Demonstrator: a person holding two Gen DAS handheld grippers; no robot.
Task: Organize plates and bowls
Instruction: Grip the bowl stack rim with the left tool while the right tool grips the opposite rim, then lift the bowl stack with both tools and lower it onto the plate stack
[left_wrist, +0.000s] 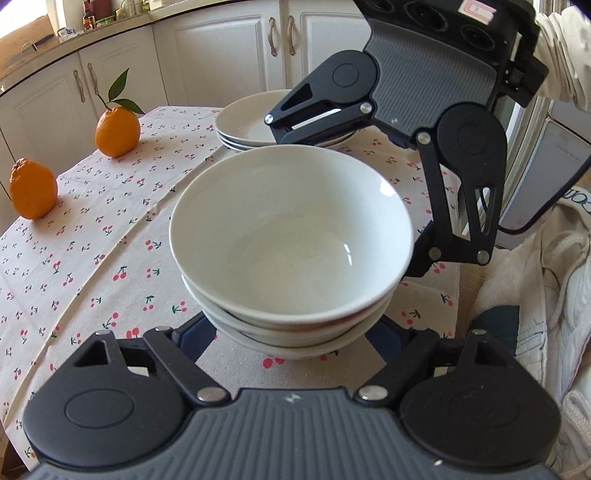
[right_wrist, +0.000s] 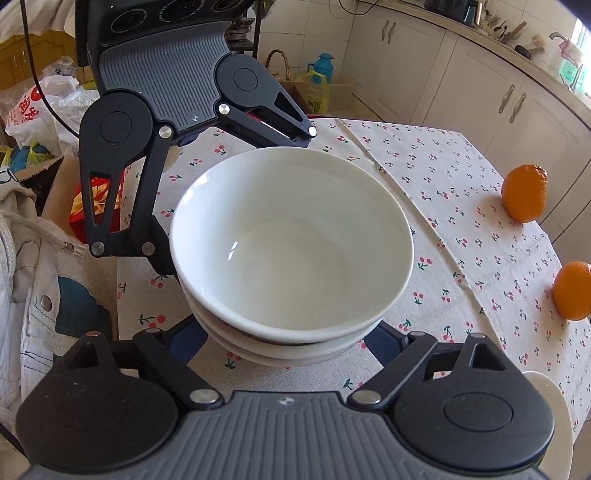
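The stacked bowls (left_wrist: 291, 236) sit before the stacked plates (left_wrist: 251, 125), oranges (left_wrist: 117, 131) to their left.

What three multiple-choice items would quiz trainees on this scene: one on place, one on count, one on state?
1. Where is the bowl stack?
A. between both grippers
B. on the plates
C. beside the oranges

2. How many oranges are on the cloth?
A. one
B. two
C. four

3. How does the top bowl look?
A. empty
B. full of soup
C. upside down

Answers: 1 A, the left gripper and right gripper flank the stack from opposite sides; 2 B, both views show two; 3 A, its white inside is bare.
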